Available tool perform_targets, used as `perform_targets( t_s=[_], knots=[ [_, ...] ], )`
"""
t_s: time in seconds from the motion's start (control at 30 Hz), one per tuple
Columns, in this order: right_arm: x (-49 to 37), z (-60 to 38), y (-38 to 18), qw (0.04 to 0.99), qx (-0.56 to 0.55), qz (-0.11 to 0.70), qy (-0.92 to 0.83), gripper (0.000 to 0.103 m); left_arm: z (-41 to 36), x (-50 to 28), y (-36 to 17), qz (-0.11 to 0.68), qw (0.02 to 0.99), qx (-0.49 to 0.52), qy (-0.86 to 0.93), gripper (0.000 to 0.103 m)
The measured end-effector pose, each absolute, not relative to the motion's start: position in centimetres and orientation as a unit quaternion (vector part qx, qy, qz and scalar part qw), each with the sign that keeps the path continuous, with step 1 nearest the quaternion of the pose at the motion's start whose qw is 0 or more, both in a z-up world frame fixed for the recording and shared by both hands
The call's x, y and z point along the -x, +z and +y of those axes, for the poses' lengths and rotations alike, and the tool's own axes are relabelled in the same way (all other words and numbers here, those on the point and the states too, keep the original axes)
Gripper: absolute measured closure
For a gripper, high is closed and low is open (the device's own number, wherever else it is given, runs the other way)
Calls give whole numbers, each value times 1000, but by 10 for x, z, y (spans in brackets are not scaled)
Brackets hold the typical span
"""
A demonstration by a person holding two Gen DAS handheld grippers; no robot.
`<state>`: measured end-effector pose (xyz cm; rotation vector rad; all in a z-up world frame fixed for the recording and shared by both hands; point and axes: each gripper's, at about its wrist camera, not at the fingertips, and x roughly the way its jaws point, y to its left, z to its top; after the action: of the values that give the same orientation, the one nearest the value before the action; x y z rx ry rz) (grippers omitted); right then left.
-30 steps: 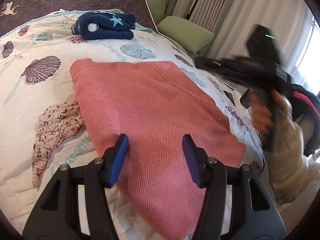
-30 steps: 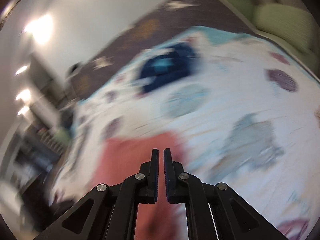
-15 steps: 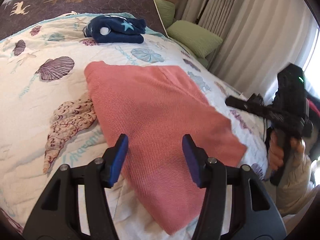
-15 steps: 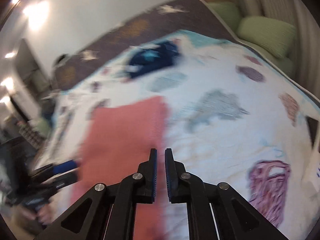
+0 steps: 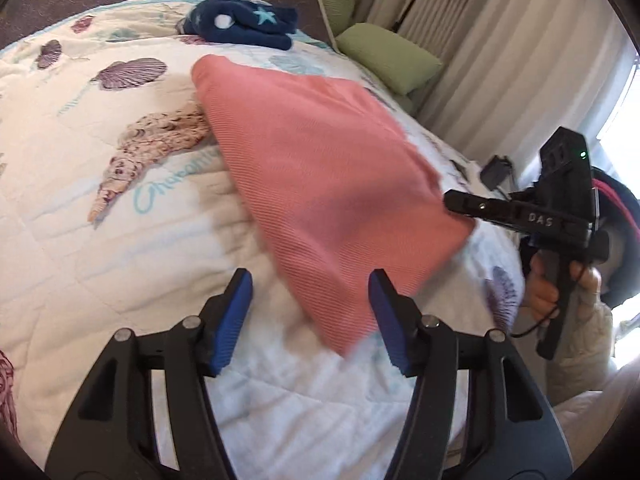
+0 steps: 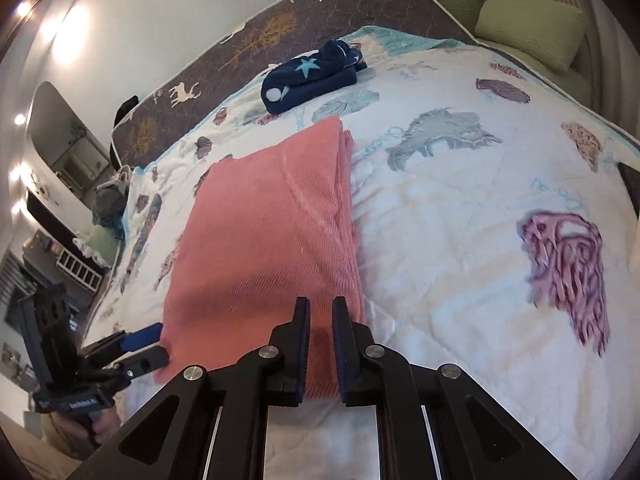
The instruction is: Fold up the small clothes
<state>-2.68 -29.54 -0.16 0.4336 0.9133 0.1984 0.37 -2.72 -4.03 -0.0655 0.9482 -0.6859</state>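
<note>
A folded pink knit garment [image 5: 320, 168] lies flat on the seashell-print bedspread [image 5: 100, 208]; it also shows in the right wrist view [image 6: 264, 240]. My left gripper [image 5: 310, 312] is open and empty, just above the garment's near corner. My right gripper [image 6: 320, 344] has its jaws a narrow gap apart over the garment's near edge, gripping nothing. It appears at the garment's right corner in the left wrist view [image 5: 460, 200]. The left gripper shows at the garment's lower left corner in the right wrist view [image 6: 144, 344].
A folded navy garment with a star [image 5: 244, 24] lies farther up the bed, also in the right wrist view [image 6: 312, 76]. Green pillows [image 5: 384, 60] and curtains stand beyond the bed's right side. A dark headboard panel with deer [image 6: 248, 36] runs along the back.
The right gripper swung down from above to the garment's near right corner and its jaws parted slightly. The left gripper shifted left and back, toward the garment's near corner.
</note>
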Motion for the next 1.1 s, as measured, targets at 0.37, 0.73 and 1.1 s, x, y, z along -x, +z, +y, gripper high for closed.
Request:
perform_targets(
  t_s=[0.37, 0.73, 1.1],
  knots=[
    [50, -313, -12, 863, -240, 438, 73, 52, -27, -5, -54, 491, 795, 100, -343, 74],
    [16, -316, -19, 796, -361, 444, 197, 91, -33, -4, -22, 462, 795, 116, -376, 88],
    [55, -310, -10, 810, -258, 507, 143, 73, -23, 29, -45, 519, 777, 46, -353, 86]
  ],
)
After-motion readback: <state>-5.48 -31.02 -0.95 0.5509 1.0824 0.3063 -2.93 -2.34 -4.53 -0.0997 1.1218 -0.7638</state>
